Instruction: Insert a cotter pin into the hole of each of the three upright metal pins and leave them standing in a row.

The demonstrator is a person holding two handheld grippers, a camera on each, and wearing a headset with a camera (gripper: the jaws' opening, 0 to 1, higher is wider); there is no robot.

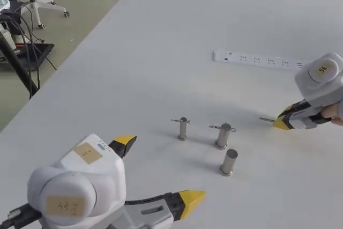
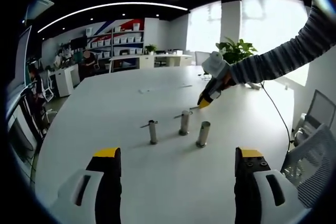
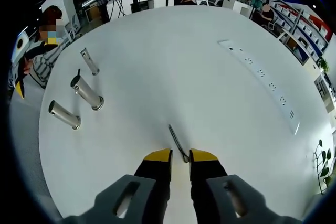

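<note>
Right of the pins — right tool around cotter pin.

Plain white workbench top. Three metal pins: bare silver-grey. Thin cotter pin: dark grey, maybe black; too thin to judge. Same scheme on left gripper and right gripper: white-grey shells, tan labels, black jaws, yellow tips. White power strip at 2 o'clock in head view. Grey-and-dark striped sleeve at 2 o'clock in left gripper view.
</note>
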